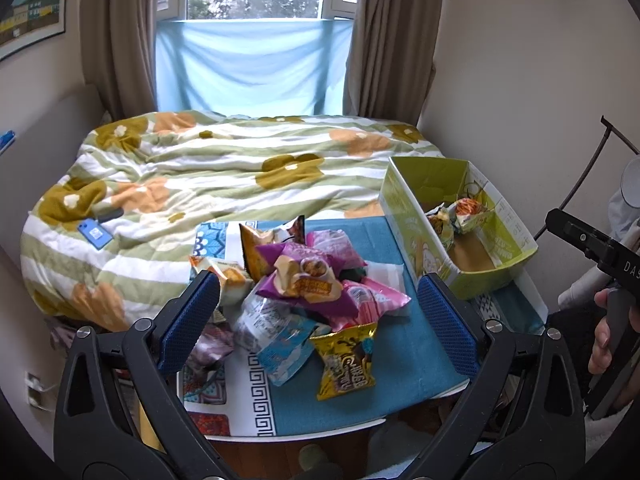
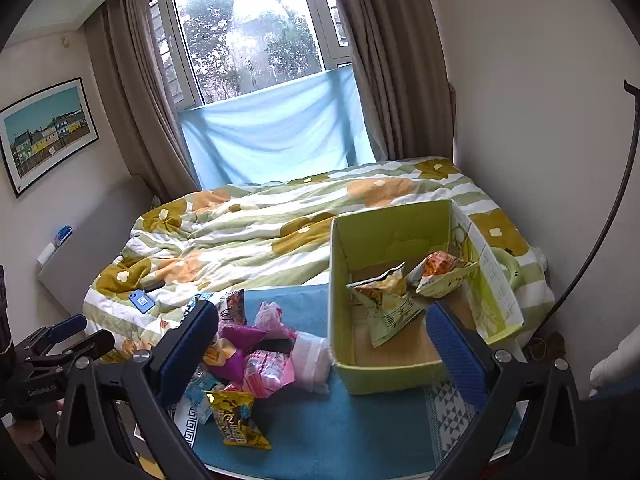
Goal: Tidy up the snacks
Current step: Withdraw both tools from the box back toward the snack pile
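Observation:
A pile of snack bags [image 1: 304,288] lies on a table with a blue cloth [image 1: 404,356]: purple, pink, light blue and a yellow-gold bag [image 1: 346,360]. My left gripper [image 1: 320,320] is open above the pile, holding nothing. A green cardboard box [image 1: 452,236] stands at the right with two snack bags inside. In the right wrist view the box [image 2: 400,368] sits ahead, holding a yellow-green bag [image 2: 390,304] and an orange bag [image 2: 442,272]. My right gripper [image 2: 324,348] is open and empty over the box's near left corner. The pile [image 2: 256,360] lies to its left.
A bed with a floral striped duvet [image 1: 224,168] lies behind the table, with a blue card [image 1: 96,234] on it. A window with curtains is at the back. A wall is at the right. The right hand-held gripper [image 1: 592,248] shows at the right edge of the left wrist view.

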The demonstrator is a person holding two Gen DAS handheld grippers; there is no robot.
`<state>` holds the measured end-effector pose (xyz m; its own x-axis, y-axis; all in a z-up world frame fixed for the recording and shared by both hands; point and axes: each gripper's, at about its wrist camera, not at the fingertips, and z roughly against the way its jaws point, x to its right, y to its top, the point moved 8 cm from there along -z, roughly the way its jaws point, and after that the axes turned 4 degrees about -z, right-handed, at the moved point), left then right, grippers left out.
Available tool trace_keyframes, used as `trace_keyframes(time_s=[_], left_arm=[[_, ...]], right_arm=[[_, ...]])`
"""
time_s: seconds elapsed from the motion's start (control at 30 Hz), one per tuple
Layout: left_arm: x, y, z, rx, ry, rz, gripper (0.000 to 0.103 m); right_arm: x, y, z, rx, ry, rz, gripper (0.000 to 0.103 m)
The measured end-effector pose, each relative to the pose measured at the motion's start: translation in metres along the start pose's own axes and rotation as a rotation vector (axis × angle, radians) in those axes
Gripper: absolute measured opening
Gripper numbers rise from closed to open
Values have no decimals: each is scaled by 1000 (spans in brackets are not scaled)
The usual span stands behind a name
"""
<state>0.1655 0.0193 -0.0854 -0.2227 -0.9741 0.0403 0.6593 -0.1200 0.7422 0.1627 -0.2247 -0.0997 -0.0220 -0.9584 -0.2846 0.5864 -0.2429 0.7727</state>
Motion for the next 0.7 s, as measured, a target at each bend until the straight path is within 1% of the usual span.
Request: trace_keyframes(time_s=[0.17, 0.23, 0.33, 0.5, 0.57, 0.6, 0.7], left_arm=[[-19, -32, -11, -34, -13, -7, 99], [-25, -47, -20, -51, -24, 0, 99], [-32, -70, -36, -90, -15, -7, 99], [-40, -98, -65, -113, 28, -18, 99], [-47, -108, -77, -116, 65, -18, 99], [-51, -112, -83, -114, 88, -12, 99], [-68, -121, -94, -110, 120, 29, 99]], right_arm=[[-25, -35, -3, -30, 10, -4, 103], [-31, -49, -9, -46, 6, 3, 103], [-40, -69, -24, -92, 13, 18, 103], [-53, -100, -55, -168, 58, 33, 103], [-57, -111, -69, -200, 80, 37, 103], [-59, -117, -76, -214, 93, 38, 103], [-65, -139, -96, -259, 120, 56, 103]])
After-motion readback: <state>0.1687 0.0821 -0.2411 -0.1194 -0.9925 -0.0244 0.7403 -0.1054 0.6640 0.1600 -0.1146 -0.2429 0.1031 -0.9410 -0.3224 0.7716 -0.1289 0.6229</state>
